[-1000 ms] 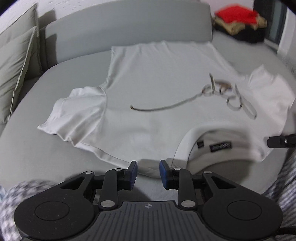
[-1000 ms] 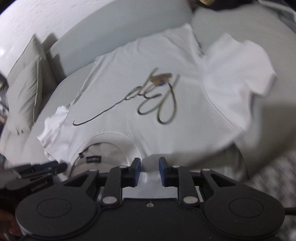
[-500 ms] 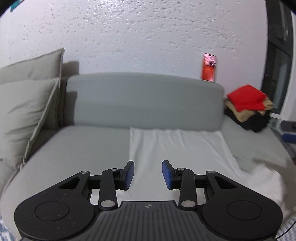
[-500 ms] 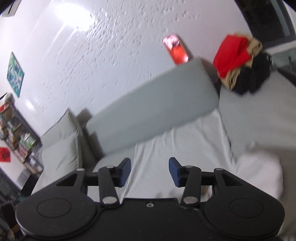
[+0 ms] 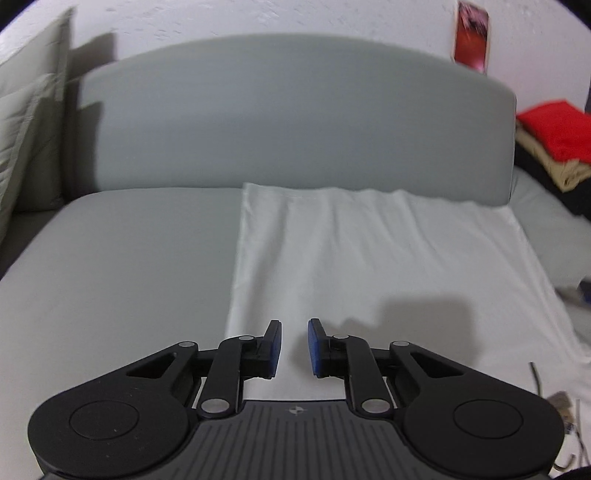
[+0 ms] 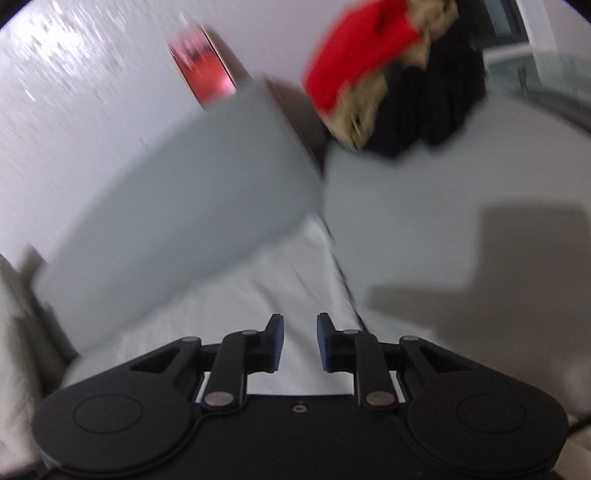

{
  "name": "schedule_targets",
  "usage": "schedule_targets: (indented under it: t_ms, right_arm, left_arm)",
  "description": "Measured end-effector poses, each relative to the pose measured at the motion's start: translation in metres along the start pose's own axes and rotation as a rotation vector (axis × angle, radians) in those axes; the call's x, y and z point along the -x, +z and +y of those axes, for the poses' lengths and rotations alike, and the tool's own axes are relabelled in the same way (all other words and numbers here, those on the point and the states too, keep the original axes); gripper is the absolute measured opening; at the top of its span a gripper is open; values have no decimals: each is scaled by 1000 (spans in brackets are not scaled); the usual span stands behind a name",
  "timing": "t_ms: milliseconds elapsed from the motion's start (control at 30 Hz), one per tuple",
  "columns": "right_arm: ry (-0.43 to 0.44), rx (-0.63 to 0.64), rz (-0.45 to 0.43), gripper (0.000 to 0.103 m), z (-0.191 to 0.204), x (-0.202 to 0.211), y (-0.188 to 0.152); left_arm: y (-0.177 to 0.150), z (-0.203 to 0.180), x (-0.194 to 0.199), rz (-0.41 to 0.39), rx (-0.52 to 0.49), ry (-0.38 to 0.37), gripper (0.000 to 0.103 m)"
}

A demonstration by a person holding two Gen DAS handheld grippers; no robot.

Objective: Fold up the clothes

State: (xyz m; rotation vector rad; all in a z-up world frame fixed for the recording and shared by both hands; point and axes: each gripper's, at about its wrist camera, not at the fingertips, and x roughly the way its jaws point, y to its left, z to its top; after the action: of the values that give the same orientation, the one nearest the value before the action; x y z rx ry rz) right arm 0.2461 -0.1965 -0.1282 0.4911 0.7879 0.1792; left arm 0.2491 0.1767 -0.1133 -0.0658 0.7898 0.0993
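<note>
We find the white T-shirt spread flat on the grey sofa, centre frame. Left gripper and right gripper hang parted, grasping nothing. We judge the fabric light, limp and wrinkle-prone; best pinched at hem corners.

Ahead of me, a grey sofa with a broad rounded backrest, set against a white textured wall. Pale cushions stand upright at the left end. A pinkish-red phone stands behind the backrest's top edge against the wall. Far right on the seat, a pile of red, tan and black clothes. Hard shadows fall across the seat.
</note>
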Motion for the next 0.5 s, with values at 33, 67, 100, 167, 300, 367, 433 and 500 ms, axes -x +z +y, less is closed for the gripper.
schedule_targets:
  t_ms: [33, 67, 100, 167, 300, 367, 433, 500]
  right_arm:
    - [-12, -1, 38, 21, -5, -15, -3]
    - [-10, 7, 87, 21, -7, -27, -6]
    - [10, 29, 135, 21, -4, -37, -9]
    - [45, 80, 198, 21, 2, -53, -15]
    - [-88, 95, 159, 0, -9, -61, -16]
    - [-269, 119, 98, 0, -20, -58, -13]
    - [-322, 138, 76, 0, -20, -55, -13]
    - [-334, 162, 60, 0, -15, -52, -13]
  left_arm:
    - [0, -2, -10, 14, -8, -10, 14]
    - [0, -3, -19, 31, -15, -18, 14]
    - [-2, -4, -27, 51, -19, -23, 14]
    - [-6, -7, -40, 86, -36, -7, 15]
    - [-12, -1, -52, 131, -30, 211, 16]
    - [-11, 7, -48, 140, 13, 285, 12]
    - [-11, 9, -44, 143, 5, 402, 10]
    - [-9, 13, -38, 128, 10, 462, 6]
